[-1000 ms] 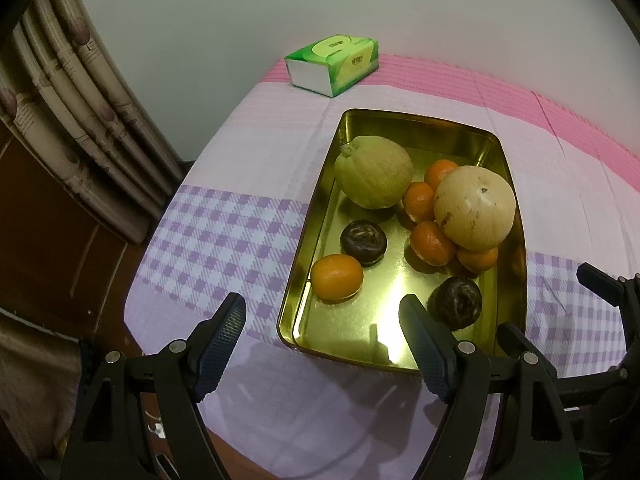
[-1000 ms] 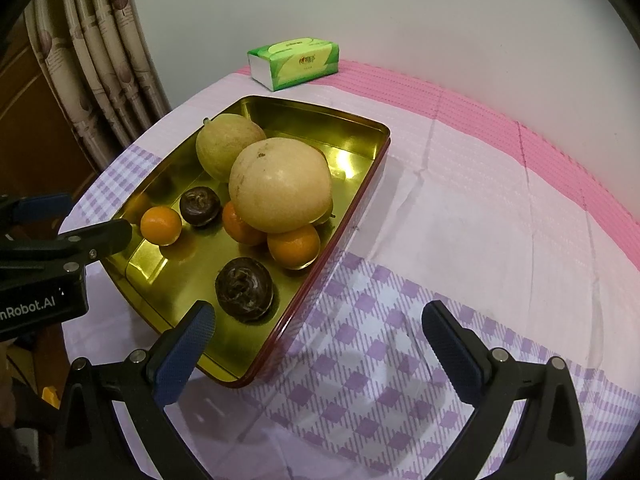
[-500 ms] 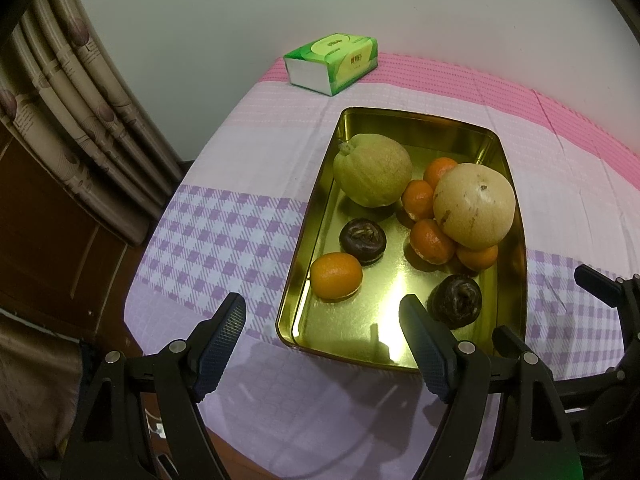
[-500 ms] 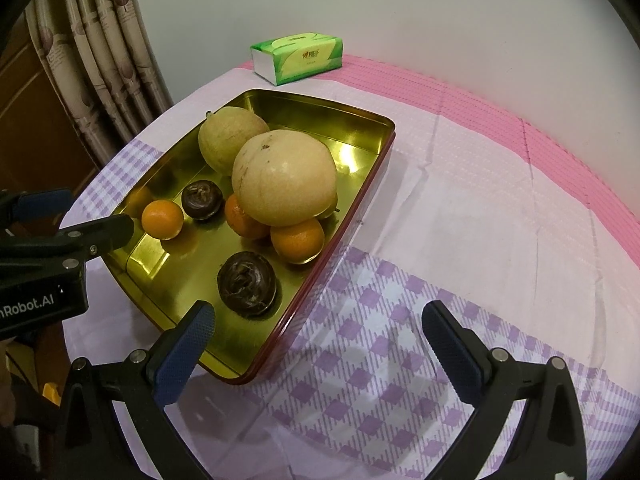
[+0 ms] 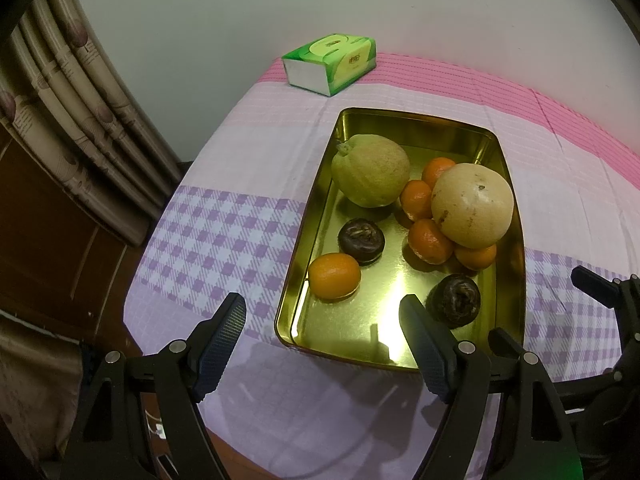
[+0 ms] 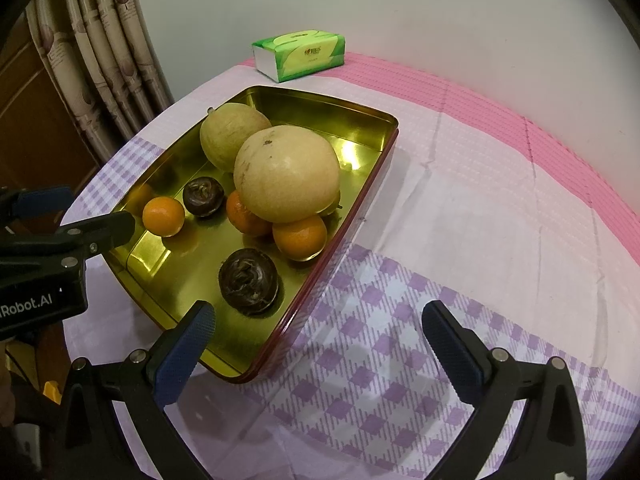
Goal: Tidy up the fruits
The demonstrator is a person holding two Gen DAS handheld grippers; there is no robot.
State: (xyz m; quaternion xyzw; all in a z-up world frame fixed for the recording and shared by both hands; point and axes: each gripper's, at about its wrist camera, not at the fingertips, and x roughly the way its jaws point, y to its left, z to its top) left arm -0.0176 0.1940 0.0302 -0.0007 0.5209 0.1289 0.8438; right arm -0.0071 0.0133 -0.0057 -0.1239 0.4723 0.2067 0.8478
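A gold metal tray (image 5: 508, 184) lies on the bench, which is covered by a cloth of pink stripes and purple checks (image 6: 400, 360); the tray sits toward the bench's left edge, its short side close to the near edge. All the fruit in view lies inside it. A greenish melon (image 5: 372, 170) rests against the far left wall, and a pale round melon (image 5: 472, 206) sits by the right wall, propped on small oranges (image 5: 430, 240) packed around and under it, so it probably cannot roll. One orange (image 5: 334, 276) lies alone near the near left corner, with a dark wrinkled fruit (image 5: 362, 238) touching it; a second dark fruit (image 5: 454, 300) lies near the near right corner. A green tissue box (image 5: 330, 64) stands at the far edge, apart from the tray.

The left claw (image 5: 322, 332) hovers over the tray's near edge, fingers spread wide and holding nothing. The right claw (image 6: 318, 346) hangs over the tray's near right corner, likewise spread and empty. Fruit gathered in the tray fits either a finished sorting or a tray about to be unloaded.
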